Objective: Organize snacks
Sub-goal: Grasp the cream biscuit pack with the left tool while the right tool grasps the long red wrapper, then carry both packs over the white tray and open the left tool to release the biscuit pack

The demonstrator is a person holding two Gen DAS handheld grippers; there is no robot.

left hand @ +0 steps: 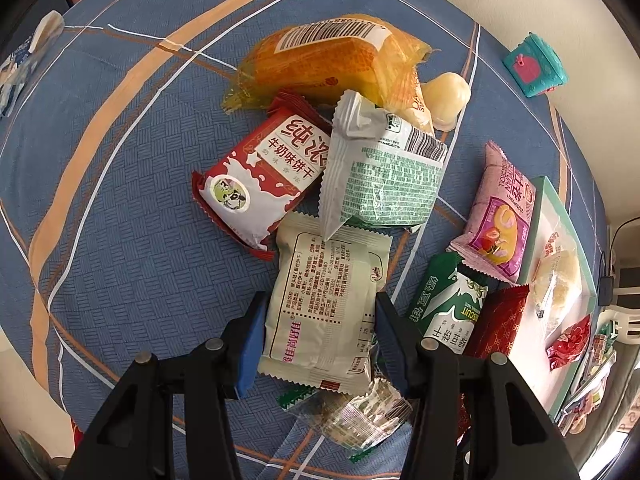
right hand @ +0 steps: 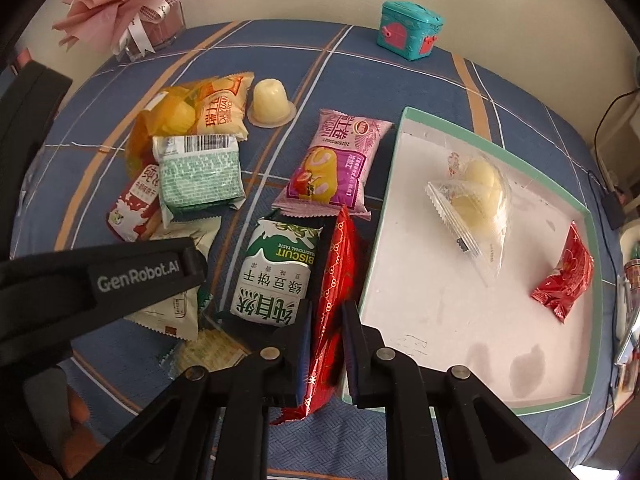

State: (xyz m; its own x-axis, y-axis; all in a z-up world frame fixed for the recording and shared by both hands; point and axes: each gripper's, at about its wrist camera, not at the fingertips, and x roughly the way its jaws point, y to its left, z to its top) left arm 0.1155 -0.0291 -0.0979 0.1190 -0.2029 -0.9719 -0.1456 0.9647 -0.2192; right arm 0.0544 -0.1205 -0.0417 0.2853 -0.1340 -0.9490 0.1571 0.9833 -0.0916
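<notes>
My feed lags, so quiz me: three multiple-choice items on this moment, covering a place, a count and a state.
1. Where is the teal toy chest?
A. in the tray
B. far table edge by the wall
C. under the flowers

2. How many packets lie inside the white tray?
A. two
B. four
C. none

3. The right claw is:
A. wide open
B. out of view
C. shut on the red patterned packet

Answers: B, it stands by the wall; A, one clear, one red; C, its fingers pinch the packet.
</notes>
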